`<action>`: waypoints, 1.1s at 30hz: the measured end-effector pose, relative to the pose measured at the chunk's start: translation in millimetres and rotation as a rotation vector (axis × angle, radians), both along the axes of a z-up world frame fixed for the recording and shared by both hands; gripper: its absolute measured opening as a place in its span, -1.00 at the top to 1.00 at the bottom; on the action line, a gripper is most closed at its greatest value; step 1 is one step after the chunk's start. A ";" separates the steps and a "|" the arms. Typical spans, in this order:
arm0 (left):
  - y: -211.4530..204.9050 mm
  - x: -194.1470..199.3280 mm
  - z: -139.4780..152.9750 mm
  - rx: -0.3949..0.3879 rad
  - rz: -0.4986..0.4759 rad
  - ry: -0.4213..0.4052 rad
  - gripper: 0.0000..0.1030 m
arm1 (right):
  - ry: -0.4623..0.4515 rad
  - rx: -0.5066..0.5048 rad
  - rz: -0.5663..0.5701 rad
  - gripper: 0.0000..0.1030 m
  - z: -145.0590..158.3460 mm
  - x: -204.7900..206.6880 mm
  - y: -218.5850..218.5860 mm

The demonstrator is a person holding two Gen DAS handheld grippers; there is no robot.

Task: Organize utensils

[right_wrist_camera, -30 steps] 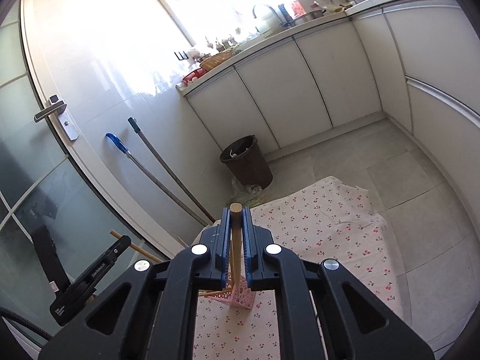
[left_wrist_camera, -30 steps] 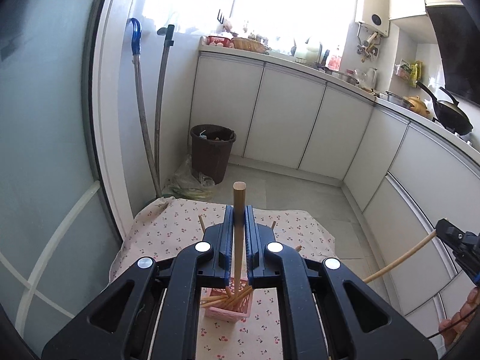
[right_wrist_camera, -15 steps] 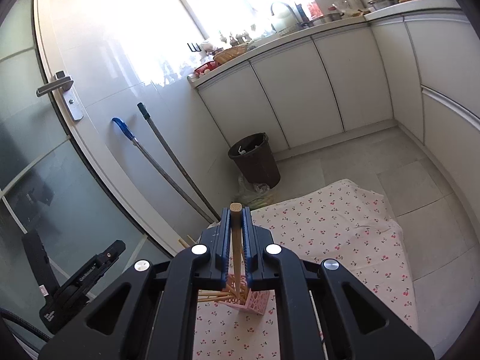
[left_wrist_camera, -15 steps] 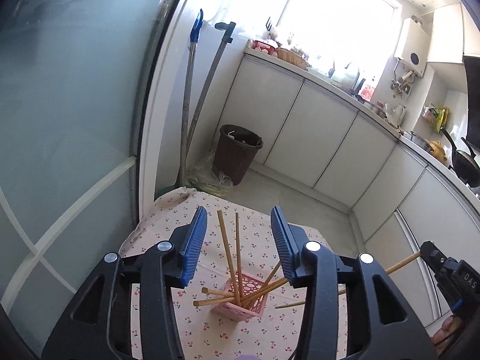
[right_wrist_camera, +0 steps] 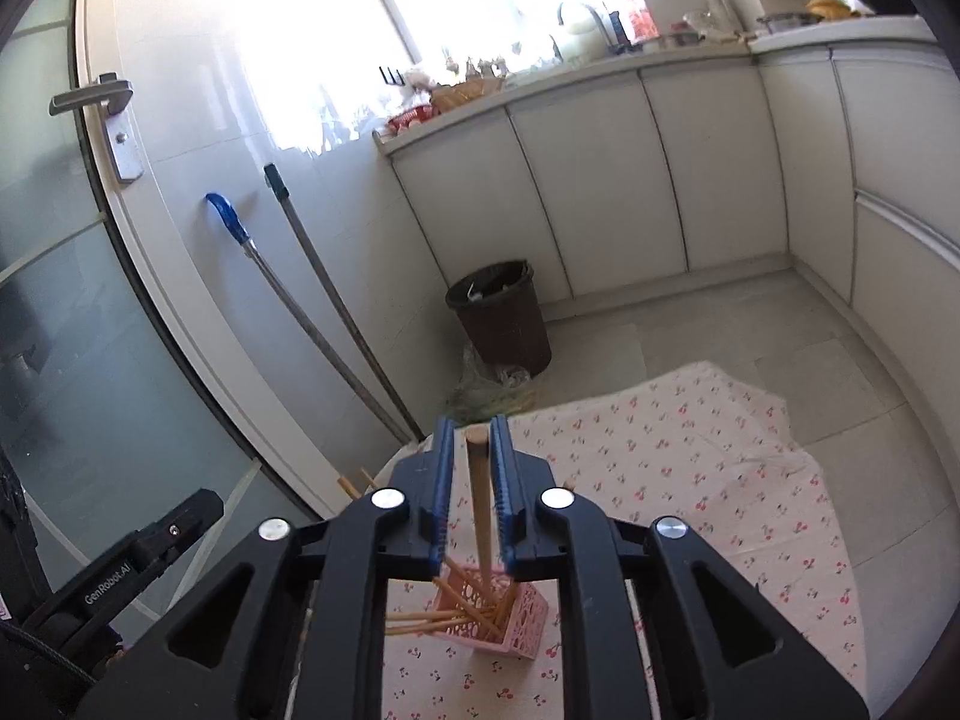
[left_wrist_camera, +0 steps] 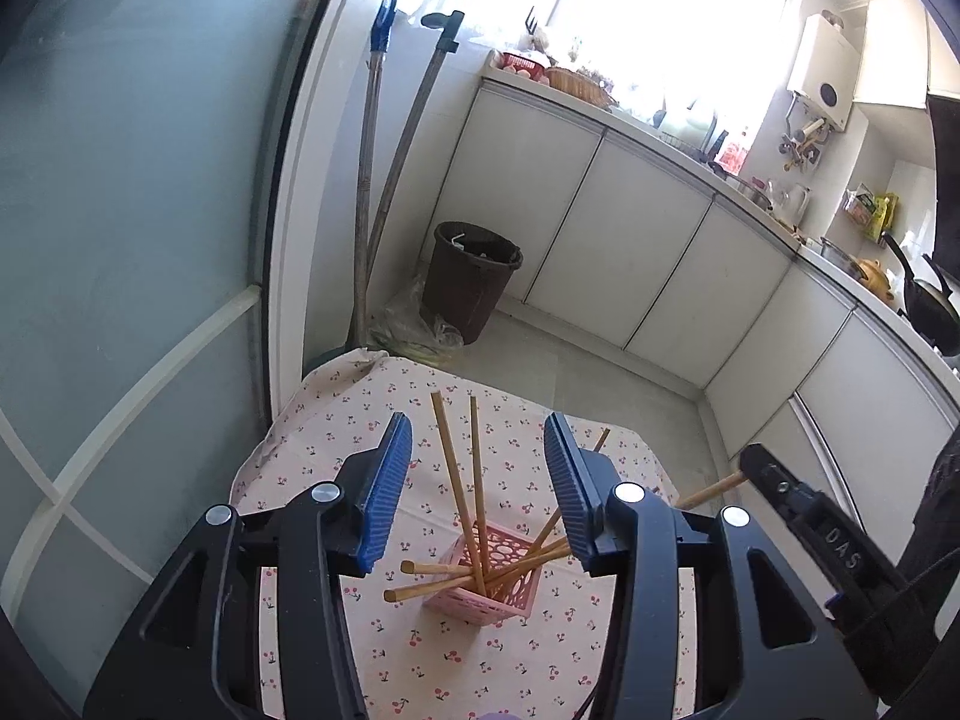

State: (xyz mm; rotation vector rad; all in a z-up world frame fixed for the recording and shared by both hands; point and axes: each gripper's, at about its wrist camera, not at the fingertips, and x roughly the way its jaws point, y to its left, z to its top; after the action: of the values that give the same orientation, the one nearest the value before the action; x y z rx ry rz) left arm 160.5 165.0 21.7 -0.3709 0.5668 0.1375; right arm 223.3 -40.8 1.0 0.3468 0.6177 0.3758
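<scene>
Now left claw [left_wrist_camera: 477,495] hangs released w/ nothing between its pads, above pink basket [left_wrist_camera: 501,585] of chopsticks [left_wrist_camera: 462,480] on cherry-print cloth [right_wrist_camera: 690,468]. Right claw [right_wrist_camera: 474,498] has just been opening; wooden stick [right_wrist_camera: 479,492] stands loose between its pads, lower end in basket.

Both wrist cams angled down, close — share pink basket [left_wrist_camera: 480,591], cloth [right_wrist_camera: 690,468].
</scene>
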 end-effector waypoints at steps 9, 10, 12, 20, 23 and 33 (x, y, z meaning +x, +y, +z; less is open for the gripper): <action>-35.4 -0.5 -8.1 0.114 -0.071 0.024 -0.16 | 0.005 -0.110 -0.041 0.18 1.6 -22.0 -23.8; -38.5 -1.6 -9.2 0.125 -0.073 0.022 -0.21 | 0.009 -0.118 -0.047 0.14 1.4 -23.5 -27.1; -46.0 -3.7 -11.7 0.152 -0.083 0.023 -0.26 | 0.019 -0.123 -0.061 0.07 -0.5 -27.2 -37.0; -44.7 -10.6 -15.3 0.191 -0.065 0.034 -0.48 | 0.181 -0.076 -0.052 -0.28 -35.2 -34.0 -87.6; -39.1 -9.8 -16.0 0.188 -0.076 0.052 -0.52 | 0.283 -0.139 0.116 -0.29 -71.4 -33.3 -78.9; -37.0 -41.7 12.6 0.225 -0.139 0.014 -0.64 | 0.353 -0.397 0.436 -0.29 -170.7 -71.1 32.2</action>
State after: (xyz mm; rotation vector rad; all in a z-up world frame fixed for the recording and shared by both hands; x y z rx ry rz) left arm 118.7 128.1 34.3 -0.1115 0.5821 0.0687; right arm 152.2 -8.6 -169.8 -0.1135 1.0990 0.6016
